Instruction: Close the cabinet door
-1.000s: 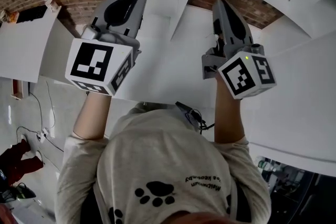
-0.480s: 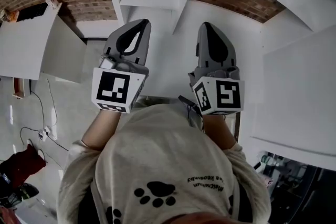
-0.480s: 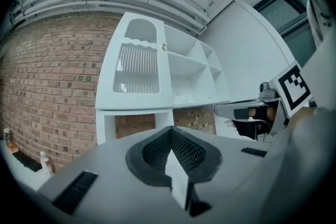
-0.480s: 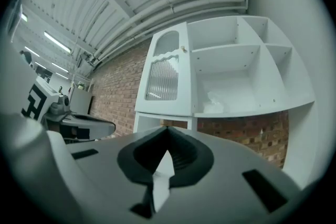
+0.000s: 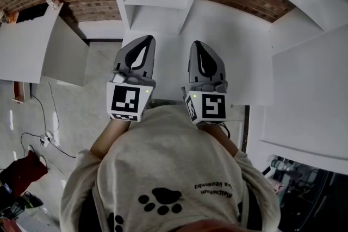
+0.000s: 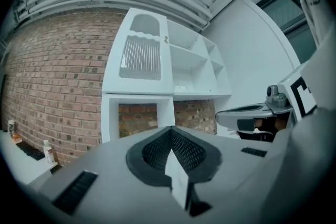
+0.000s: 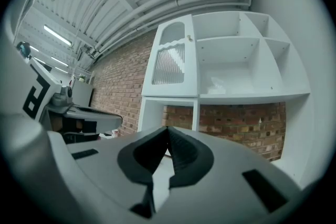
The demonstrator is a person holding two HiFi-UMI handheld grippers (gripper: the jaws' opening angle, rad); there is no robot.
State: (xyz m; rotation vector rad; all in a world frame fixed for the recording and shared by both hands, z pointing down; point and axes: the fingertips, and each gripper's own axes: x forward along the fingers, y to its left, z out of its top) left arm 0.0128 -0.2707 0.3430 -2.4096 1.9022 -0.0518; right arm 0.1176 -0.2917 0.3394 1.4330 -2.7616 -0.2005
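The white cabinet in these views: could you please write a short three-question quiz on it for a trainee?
1. True or false: the left gripper is open.
2. The wall behind the cabinet is: A tile, B brick, C wood.
3. In the right gripper view, which side of the cabinet's upper part carries the slatted door?

Key: 1 false, its jaws are together with nothing between them; 2 B; 3 left.
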